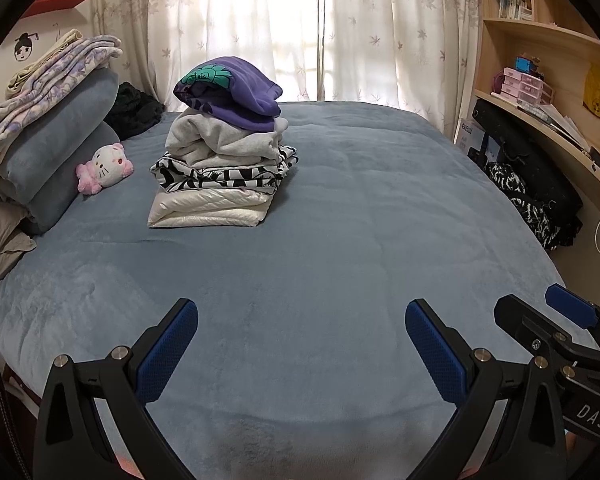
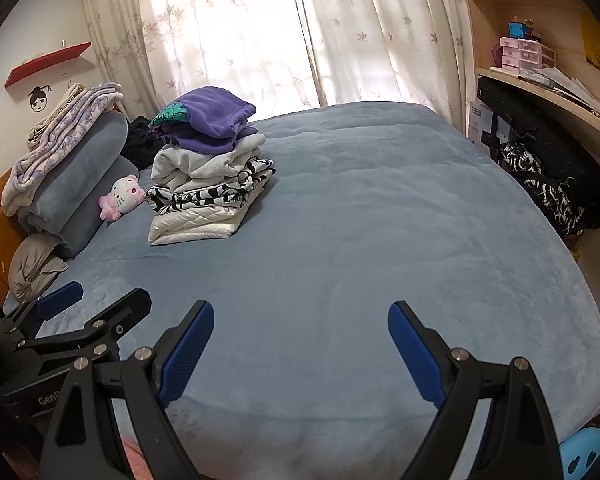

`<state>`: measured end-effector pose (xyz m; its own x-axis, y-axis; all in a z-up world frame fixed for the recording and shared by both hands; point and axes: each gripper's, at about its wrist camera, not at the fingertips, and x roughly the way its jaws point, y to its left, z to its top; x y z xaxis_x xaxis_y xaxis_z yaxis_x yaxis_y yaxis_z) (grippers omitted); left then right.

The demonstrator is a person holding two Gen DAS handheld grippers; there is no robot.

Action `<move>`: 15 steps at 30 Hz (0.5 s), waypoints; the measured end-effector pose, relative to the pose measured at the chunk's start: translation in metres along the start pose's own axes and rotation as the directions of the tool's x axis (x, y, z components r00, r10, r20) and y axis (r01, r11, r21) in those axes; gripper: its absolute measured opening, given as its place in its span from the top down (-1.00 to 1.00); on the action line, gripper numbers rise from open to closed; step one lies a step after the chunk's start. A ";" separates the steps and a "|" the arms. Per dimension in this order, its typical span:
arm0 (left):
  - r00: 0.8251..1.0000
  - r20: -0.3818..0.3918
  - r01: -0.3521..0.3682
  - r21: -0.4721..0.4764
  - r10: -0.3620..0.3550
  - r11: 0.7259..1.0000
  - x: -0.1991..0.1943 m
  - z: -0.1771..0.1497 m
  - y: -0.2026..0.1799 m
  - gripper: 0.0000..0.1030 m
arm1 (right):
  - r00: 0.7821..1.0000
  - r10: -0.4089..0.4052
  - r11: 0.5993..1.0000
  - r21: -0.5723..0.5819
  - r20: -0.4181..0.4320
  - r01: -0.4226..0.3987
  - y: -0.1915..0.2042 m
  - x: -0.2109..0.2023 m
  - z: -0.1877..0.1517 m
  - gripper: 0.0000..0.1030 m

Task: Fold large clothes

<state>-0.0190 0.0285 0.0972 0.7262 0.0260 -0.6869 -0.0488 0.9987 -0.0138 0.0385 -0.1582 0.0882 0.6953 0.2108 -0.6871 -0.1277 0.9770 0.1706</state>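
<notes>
Left wrist view: left claw (image 1: 301, 354) spread wide, empty, hovering over near edge of bed (image 1: 340, 240). Folded clothes stack (image 1: 222, 148) sits far left by pillows, likely parked clear of folding space.

Right wrist view: right claw (image 2: 301, 354) likewise wide, empty. Black-and-white garment (image 2: 540, 188) heaped beside bed, right; possibly next to fold.

A grey-blue bed (image 1: 340, 208) carries a stack: purple sweater (image 1: 236, 88) with green print on top, grey sweatshirt (image 1: 220, 140), black-and-white patterned garment (image 1: 220, 176), white jacket (image 1: 208, 208). Nearby, a pink-and-white plush toy (image 1: 106, 168); behind, white leaf-patterned curtains (image 1: 380, 28).
</notes>
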 end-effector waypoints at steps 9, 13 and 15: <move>1.000 -0.011 -0.002 -0.002 0.002 1.000 0.003 -0.005 0.002 -0.99 | 1.000 0.001 1.000 -0.004 -0.007 -0.001 0.000 0.002 0.000 -0.73; 1.000 -0.019 -0.001 -0.004 0.001 1.000 0.005 -0.006 0.002 -0.99 | 1.000 0.000 1.000 -0.006 -0.013 -0.001 0.000 0.007 -0.001 -0.73; 1.000 -0.025 0.002 -0.005 -0.002 1.000 0.007 -0.005 0.003 -0.99 | 1.000 0.001 1.000 -0.007 -0.014 -0.001 0.000 0.007 -0.002 -0.73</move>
<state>-0.0178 0.0310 0.0890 0.7087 0.0230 -0.7051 -0.0508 0.9985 -0.0185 0.0422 -0.1567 0.0820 0.6854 0.2118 -0.6967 -0.1328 0.9771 0.1664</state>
